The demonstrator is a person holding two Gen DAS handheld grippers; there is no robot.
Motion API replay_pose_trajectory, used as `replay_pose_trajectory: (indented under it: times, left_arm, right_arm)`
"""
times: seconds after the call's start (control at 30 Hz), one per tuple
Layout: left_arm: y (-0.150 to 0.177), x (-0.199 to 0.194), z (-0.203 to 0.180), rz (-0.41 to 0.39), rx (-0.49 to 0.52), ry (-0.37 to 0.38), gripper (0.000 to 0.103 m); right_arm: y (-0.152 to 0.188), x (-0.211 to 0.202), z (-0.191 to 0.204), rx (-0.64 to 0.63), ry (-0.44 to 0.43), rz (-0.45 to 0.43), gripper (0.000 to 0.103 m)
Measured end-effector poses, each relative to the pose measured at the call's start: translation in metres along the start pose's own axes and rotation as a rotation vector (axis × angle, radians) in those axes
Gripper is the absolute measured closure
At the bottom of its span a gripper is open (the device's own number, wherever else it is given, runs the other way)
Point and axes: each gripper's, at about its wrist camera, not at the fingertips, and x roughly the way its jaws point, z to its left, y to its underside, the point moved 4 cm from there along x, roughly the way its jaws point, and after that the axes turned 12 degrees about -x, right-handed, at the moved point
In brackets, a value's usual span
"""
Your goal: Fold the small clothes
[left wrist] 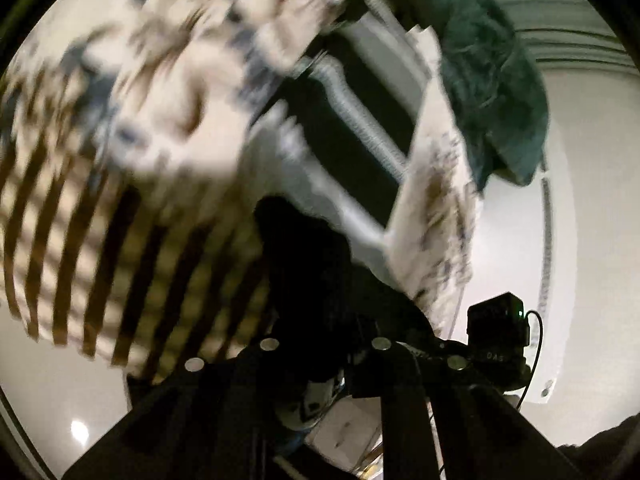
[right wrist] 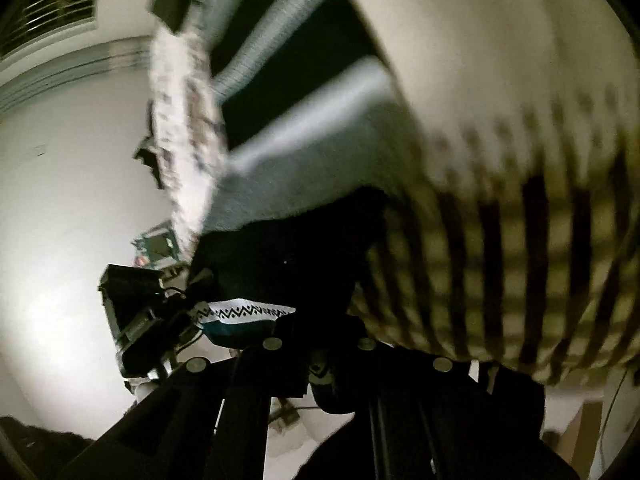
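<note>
Both grippers point upward and hold up a small garment with black, grey and white stripes [left wrist: 360,120]. My left gripper [left wrist: 316,264] is shut on its dark lower edge. My right gripper [right wrist: 304,264] is shut on the same garment [right wrist: 304,92] at its dark edge. The fingertips of both are hidden in the dark cloth. A white cloth with brown stripes and blue-brown print [left wrist: 120,160] hangs blurred on the left of the left wrist view and on the right of the right wrist view [right wrist: 520,220]. The other gripper's body shows low in each view [left wrist: 498,332] [right wrist: 136,312].
A dark teal cloth [left wrist: 492,80] hangs at the upper right of the left wrist view. A white ceiling or wall [right wrist: 60,200] fills the background, with a vent grille [right wrist: 52,8] at upper left. A zigzag-patterned band [right wrist: 248,312] lies just above the right gripper's base.
</note>
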Motion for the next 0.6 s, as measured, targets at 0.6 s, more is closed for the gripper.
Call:
replay_pose_trajectory:
  times: [0.6]
  left_arm:
    - [-0.318,0.111,-0.143,-0.005,-0.099,0.143,0.073]
  right_arm:
    - [-0.366,-0.045,0.034,0.004,0.113,-0.310,0.092]
